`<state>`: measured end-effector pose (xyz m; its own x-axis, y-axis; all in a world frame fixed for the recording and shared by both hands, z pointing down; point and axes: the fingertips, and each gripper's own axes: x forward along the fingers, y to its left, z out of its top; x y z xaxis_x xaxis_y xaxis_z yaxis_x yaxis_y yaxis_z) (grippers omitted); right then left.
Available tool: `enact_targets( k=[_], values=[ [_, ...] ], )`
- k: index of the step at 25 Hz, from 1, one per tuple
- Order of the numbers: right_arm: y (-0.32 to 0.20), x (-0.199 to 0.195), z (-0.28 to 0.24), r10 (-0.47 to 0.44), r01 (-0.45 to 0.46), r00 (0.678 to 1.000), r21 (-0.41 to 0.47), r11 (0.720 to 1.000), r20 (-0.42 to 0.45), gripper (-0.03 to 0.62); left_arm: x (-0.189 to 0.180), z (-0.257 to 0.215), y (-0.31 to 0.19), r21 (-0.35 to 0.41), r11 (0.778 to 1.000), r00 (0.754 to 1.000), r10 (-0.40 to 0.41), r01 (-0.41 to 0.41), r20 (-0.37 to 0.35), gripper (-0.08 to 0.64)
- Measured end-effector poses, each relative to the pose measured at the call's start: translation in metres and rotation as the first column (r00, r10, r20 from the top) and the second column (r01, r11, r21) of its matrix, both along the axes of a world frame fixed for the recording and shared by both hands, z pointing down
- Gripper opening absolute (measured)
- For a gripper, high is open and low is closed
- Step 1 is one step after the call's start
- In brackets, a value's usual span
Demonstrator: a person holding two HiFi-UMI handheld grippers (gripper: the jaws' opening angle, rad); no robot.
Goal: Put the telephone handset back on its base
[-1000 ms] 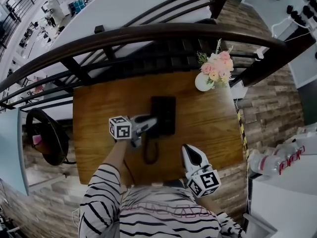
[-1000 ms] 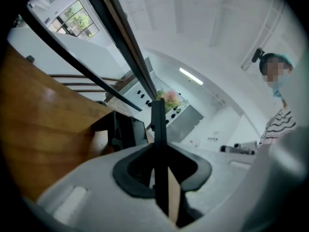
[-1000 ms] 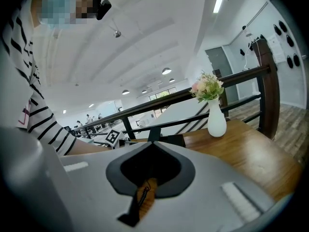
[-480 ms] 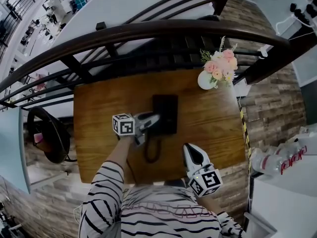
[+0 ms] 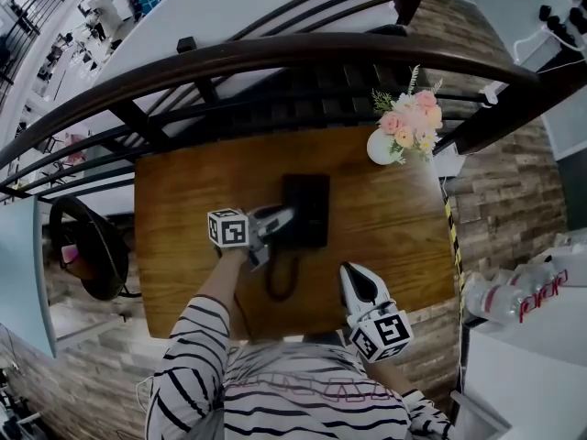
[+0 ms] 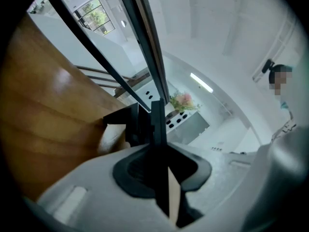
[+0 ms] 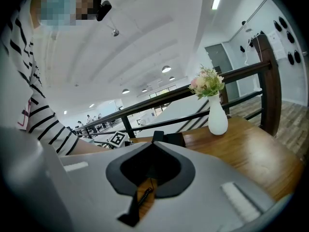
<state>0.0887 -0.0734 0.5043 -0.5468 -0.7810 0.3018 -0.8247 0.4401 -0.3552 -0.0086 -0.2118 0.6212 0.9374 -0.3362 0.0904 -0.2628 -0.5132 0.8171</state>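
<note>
Near the table's [image 5: 183,209] near edge, toward its right corner, the right gripper [image 5: 349,271] had its jaws closed on nothing. Further in, the left gripper [image 5: 288,214] was clenched on the black handset [image 6: 145,125], at the left side of the base [image 5: 312,204] in the table's middle. A flower vase [image 5: 378,149] stood at the far right corner.

the left gripper [image 6: 157,151] clamps the thin black telephone handset [image 6: 157,117] edge-on between its jaws. just beside it, the black base [image 6: 120,124] sits on the tilted-looking wooden table [image 6: 43,110]. pink flowers [image 6: 182,101] show far behind.
</note>
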Motion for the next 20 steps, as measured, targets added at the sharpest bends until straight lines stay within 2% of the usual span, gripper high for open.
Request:
enact_targets(
  k=[14, 20],
  values=[
    [0.002, 0.001, 0.004, 0.005, -0.006, 1.0, -0.006, 1.0, -0.01, 0.0, -0.003, 0.017, -0.007, -0.057, 0.998, 1.0, -0.025, 0.025, 0.01, 0.077],
    [0.003, 0.001, 0.008, 0.002, -0.002, 1.0, -0.02, 1.0, -0.009, 0.0, -0.001, 0.017, -0.008, -0.057, 0.998, 1.0, -0.018, 0.018, 0.01, 0.078]
  ],
)
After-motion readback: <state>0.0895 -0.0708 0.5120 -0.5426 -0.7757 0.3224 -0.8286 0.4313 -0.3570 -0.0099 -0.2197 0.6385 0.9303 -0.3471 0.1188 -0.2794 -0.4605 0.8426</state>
